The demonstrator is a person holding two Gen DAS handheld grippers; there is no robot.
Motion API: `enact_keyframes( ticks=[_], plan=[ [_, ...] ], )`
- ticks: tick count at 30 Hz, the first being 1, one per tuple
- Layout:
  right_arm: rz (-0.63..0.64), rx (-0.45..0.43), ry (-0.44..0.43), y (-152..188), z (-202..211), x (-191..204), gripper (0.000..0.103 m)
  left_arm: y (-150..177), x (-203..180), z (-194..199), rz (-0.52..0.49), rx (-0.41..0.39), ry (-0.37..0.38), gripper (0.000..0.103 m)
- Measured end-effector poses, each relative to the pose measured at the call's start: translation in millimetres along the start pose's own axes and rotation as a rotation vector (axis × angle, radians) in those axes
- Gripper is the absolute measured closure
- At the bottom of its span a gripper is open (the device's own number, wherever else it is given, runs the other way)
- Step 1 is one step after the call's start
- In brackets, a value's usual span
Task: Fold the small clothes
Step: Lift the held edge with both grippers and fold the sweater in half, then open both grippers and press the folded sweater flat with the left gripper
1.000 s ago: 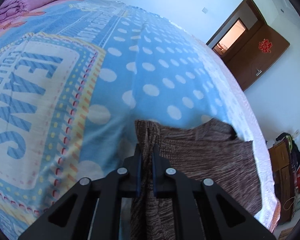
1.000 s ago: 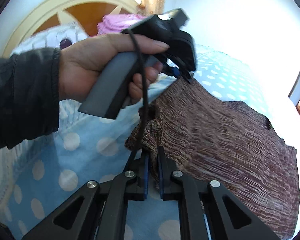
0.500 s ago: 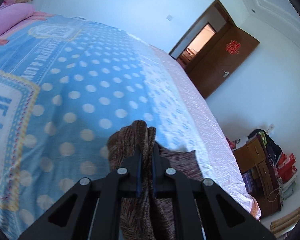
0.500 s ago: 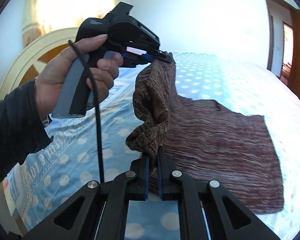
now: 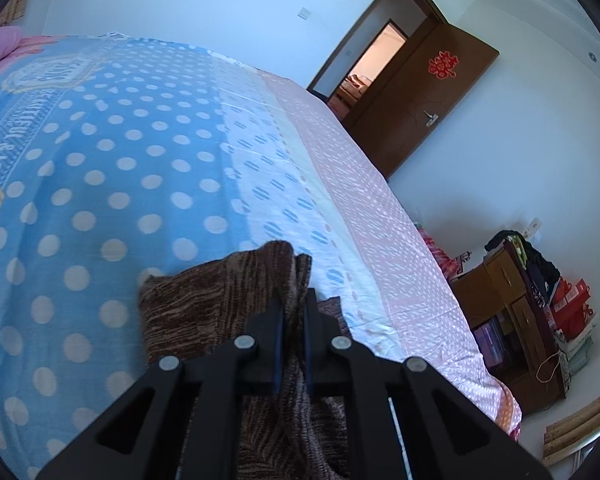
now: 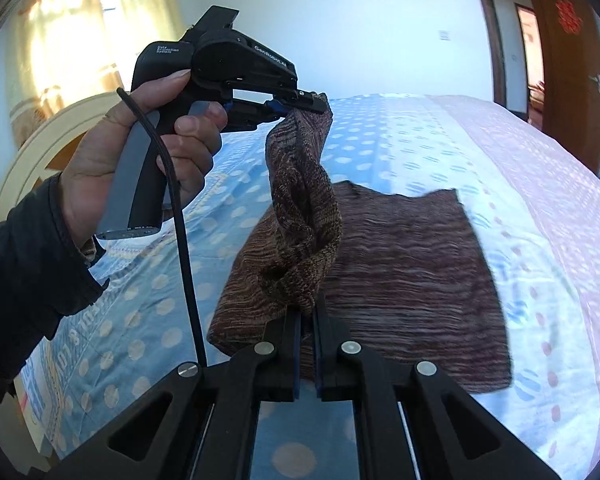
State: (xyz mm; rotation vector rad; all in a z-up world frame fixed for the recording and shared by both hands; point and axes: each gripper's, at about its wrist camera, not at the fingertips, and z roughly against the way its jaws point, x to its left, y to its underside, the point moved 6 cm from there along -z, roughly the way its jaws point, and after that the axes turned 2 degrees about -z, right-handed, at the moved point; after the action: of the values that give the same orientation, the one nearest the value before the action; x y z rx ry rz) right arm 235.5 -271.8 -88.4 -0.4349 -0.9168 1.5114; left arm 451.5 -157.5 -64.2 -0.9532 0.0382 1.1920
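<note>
The bed (image 5: 148, 168) lay bare and open beyond the brown knitted garment (image 6: 400, 272), dotted sheet free toward the far wall. Between the two views, a twisted rope of that garment hung from the left hand-held gripper (image 6: 320, 102) to the right hand-held gripper (image 6: 307, 320), barring the way across. The hand (image 6: 112, 160) and its black cable (image 6: 182, 240) crowded the left side
</note>
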Motion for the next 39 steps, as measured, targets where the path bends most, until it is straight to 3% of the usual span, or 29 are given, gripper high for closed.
enact_keyframes(
  ticks=[12, 23, 25, 26, 28, 30, 33, 37, 39],
  plan=[
    [-0.14, 0.033, 0.066, 18, 12, -69, 0.099, 17, -50, -69, -0.06, 0.103, 0.029, 0.095],
    [-0.234, 0.087, 0.115, 45, 5, -107, 0.099, 53, -76, -129, -0.103, 0.189, 0.019, 0.095],
    [-0.273, 0.096, 0.096, 48, 5, -113, 0.099, 57, -75, -136, -0.114, 0.191, -0.019, 0.093],
    [-0.291, 0.089, 0.093, 48, 8, -117, 0.099, 58, -74, -134, -0.109, 0.196, -0.028, 0.092],
    [-0.311, 0.068, 0.105, 48, 17, -123, 0.087, 61, -76, -121, -0.121, 0.178, -0.008, 0.09],
    [-0.318, 0.033, 0.151, 45, 30, -130, 0.067, 64, -77, -91, -0.174, 0.118, -0.012, 0.085],
    [-0.296, 0.004, 0.175, 27, 37, -129, 0.067, 74, -69, -49, -0.252, 0.036, -0.048, 0.076],
    [-0.155, -0.019, 0.132, -22, 18, -105, 0.067, 107, -44, -8, -0.329, -0.026, -0.179, 0.068],
    [-0.096, 0.008, 0.063, -39, -2, -88, 0.067, 123, -32, -1, -0.336, -0.035, -0.224, 0.068]
  ],
)
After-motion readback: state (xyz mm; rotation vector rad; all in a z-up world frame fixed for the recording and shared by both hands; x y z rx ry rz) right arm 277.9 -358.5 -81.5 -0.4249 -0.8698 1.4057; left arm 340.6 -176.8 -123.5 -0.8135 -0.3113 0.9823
